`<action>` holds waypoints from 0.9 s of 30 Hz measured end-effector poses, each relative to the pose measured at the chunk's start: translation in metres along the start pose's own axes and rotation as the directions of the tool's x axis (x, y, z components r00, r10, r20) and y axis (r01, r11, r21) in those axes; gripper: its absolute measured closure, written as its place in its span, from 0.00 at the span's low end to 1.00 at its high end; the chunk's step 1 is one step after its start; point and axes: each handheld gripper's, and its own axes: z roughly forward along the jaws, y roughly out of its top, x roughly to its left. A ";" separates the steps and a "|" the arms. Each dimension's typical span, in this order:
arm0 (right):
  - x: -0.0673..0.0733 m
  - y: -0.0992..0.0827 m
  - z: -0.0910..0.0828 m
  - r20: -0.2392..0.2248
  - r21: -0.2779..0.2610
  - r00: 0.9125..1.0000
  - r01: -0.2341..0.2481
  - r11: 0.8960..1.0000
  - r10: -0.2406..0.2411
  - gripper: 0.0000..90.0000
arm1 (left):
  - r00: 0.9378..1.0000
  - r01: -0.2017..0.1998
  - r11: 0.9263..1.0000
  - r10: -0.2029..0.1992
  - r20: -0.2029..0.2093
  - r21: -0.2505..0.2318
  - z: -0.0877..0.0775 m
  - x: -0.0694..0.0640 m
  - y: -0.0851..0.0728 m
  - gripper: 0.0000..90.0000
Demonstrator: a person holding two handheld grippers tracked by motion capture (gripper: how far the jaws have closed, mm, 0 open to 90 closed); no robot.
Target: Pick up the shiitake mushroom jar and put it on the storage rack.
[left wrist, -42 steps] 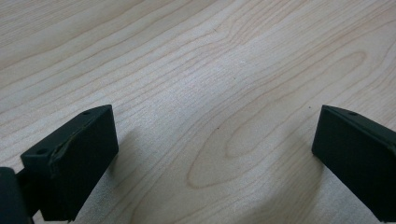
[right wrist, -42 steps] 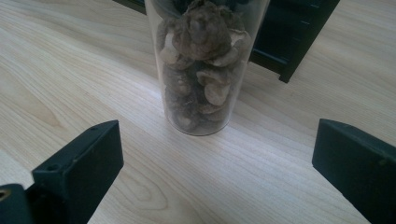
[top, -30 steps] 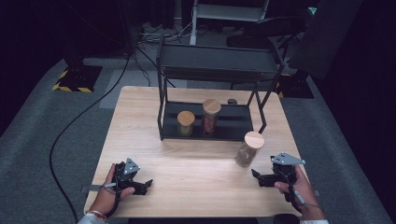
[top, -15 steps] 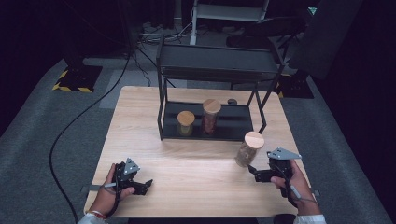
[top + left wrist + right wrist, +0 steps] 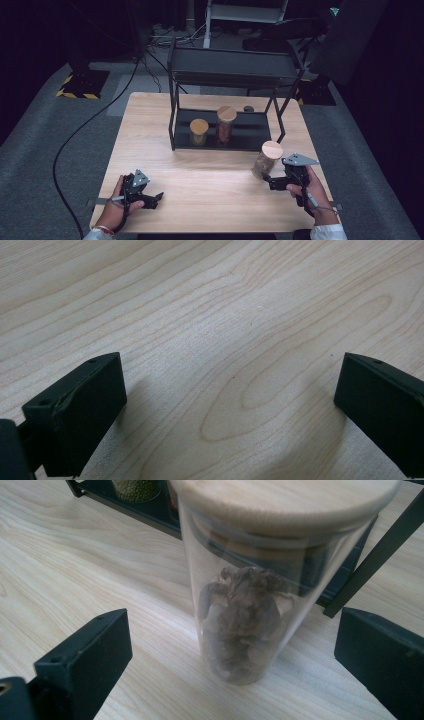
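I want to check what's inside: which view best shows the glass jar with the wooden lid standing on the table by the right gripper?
The right gripper view: the glass jar with the wooden lid stands close, brown lumps visible. The high view shows it small. The left gripper view shows bare table.

Two black handheld grippers, quick look

Left gripper (image 5: 156, 197) and right gripper (image 5: 265, 178): chunky matte-black blocky jaws with tiny screw holes, grey three-cornered plates on top, thin cables trailing back. White sleeve cuffs at both wrists, reddish band on the left one
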 end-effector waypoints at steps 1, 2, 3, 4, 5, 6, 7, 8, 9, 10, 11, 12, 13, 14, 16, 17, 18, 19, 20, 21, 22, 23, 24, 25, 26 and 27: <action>-0.001 0.000 0.001 0.000 -0.002 1.000 0.000 1.000 0.000 0.02 | 1.000 0.000 1.000 0.000 0.000 0.000 0.000 0.000 0.000 0.00; -0.001 0.001 0.001 0.001 -0.004 1.000 -0.007 1.000 0.007 0.02 | 1.000 0.000 1.000 0.000 0.000 0.000 0.000 0.000 0.000 0.00; -0.001 0.001 0.002 0.002 -0.006 1.000 -0.009 1.000 0.009 0.02 | 1.000 0.000 1.000 0.000 0.000 0.000 0.000 0.000 0.000 0.00; -0.002 0.002 0.002 0.001 -0.008 1.000 -0.010 1.000 0.010 0.02 | 1.000 0.000 1.000 0.000 0.000 0.000 0.000 0.000 0.000 0.00; -0.002 0.003 0.003 0.002 -0.008 1.000 -0.013 1.000 0.013 0.02 | 1.000 0.000 1.000 0.000 0.000 0.000 0.000 0.000 0.000 0.00; -0.003 0.003 0.003 0.004 -0.010 1.000 -0.014 1.000 0.014 0.02 | 1.000 0.000 1.000 0.000 0.000 0.000 0.000 0.000 0.000 0.00; -0.003 0.004 0.004 0.004 -0.009 1.000 -0.019 1.000 0.019 0.02 | 1.000 0.000 1.000 0.000 0.000 0.000 0.000 0.000 0.000 0.00; -0.003 0.005 0.004 0.004 -0.010 1.000 -0.019 1.000 0.019 0.02 | 1.000 0.000 1.000 0.000 0.000 0.000 0.000 0.000 0.000 0.00; -0.004 0.006 0.005 0.003 -0.011 1.000 -0.021 1.000 0.021 0.02 | 1.000 0.000 1.000 0.000 0.000 0.000 0.000 0.000 0.000 0.00; -0.004 0.006 0.005 0.002 -0.013 1.000 -0.021 1.000 0.021 0.02 | 1.000 0.000 1.000 0.000 0.000 0.000 0.000 0.000 0.000 0.00; -0.004 0.007 0.006 0.003 -0.015 1.000 -0.021 1.000 0.021 0.02 | 1.000 0.000 1.000 0.000 0.000 0.000 0.000 0.000 0.000 0.00; -0.003 0.008 0.006 0.006 -0.018 1.000 -0.025 1.000 0.025 0.02 | 1.000 0.000 1.000 0.000 0.000 0.000 0.000 0.000 0.000 0.00; -0.003 0.008 0.007 0.008 -0.022 1.000 -0.027 0.999 0.028 0.02 | 1.000 0.001 1.000 -0.001 0.000 0.000 0.000 0.000 0.000 0.00; -0.004 0.009 0.007 0.007 -0.022 1.000 -0.028 0.999 0.028 0.02 | 1.000 0.000 1.000 0.000 0.000 0.000 0.000 0.000 0.000 0.00; -0.004 0.010 0.007 0.005 -0.027 0.999 -0.033 0.999 0.034 0.02 | 1.000 0.000 1.000 0.000 0.000 0.000 0.000 0.000 0.000 0.00; -0.005 0.010 0.007 0.005 -0.030 0.999 -0.035 0.999 0.035 0.02 | 1.000 0.000 1.000 0.000 0.000 0.000 0.000 0.000 0.000 0.00; -0.006 0.011 0.008 0.002 -0.032 0.999 -0.039 0.999 0.039 0.02 | 1.000 0.000 1.000 0.000 0.000 0.000 0.000 0.000 0.000 0.00; -0.006 0.011 0.008 0.001 -0.036 0.999 -0.042 0.999 0.042 0.02 | 1.000 0.000 1.000 0.000 0.000 0.000 0.000 0.000 0.000 0.00; -0.007 0.012 0.008 0.003 -0.035 0.999 -0.047 0.998 0.047 0.02 | 1.000 0.000 1.000 0.000 0.000 0.000 0.000 0.000 0.000 0.00; -0.007 0.012 0.009 0.003 -0.038 0.999 -0.053 0.998 0.053 0.02 | 1.000 0.000 1.000 0.000 0.000 0.000 0.000 0.000 0.000 0.00; -0.007 0.013 0.009 0.002 -0.039 0.999 -0.053 0.998 0.053 0.02 | 1.000 0.000 1.000 0.000 0.000 0.000 0.000 0.000 0.000 0.00; -0.007 0.014 0.010 0.003 -0.040 0.998 -0.058 0.998 0.058 0.02 | 1.000 0.001 1.000 -0.001 0.000 0.000 0.000 0.000 0.000 0.00; -0.008 0.014 0.011 0.004 -0.041 0.998 -0.056 0.998 0.057 0.02 | 1.000 0.000 1.000 0.000 0.000 0.000 0.000 0.000 0.000 0.00; -0.008 0.015 0.011 0.003 -0.042 0.998 -0.060 0.997 0.060 0.03 | 1.000 0.000 1.000 0.000 0.000 0.000 0.000 0.000 0.000 0.00; -0.008 0.016 0.012 0.002 -0.043 0.998 -0.063 0.997 0.063 0.03 | 1.000 0.000 1.000 0.000 0.000 0.000 0.000 0.000 0.000 0.00; -0.009 0.016 0.013 0.001 -0.044 0.998 -0.064 0.997 0.064 0.03 | 1.000 0.000 1.000 0.000 0.000 0.000 0.000 0.000 0.000 0.00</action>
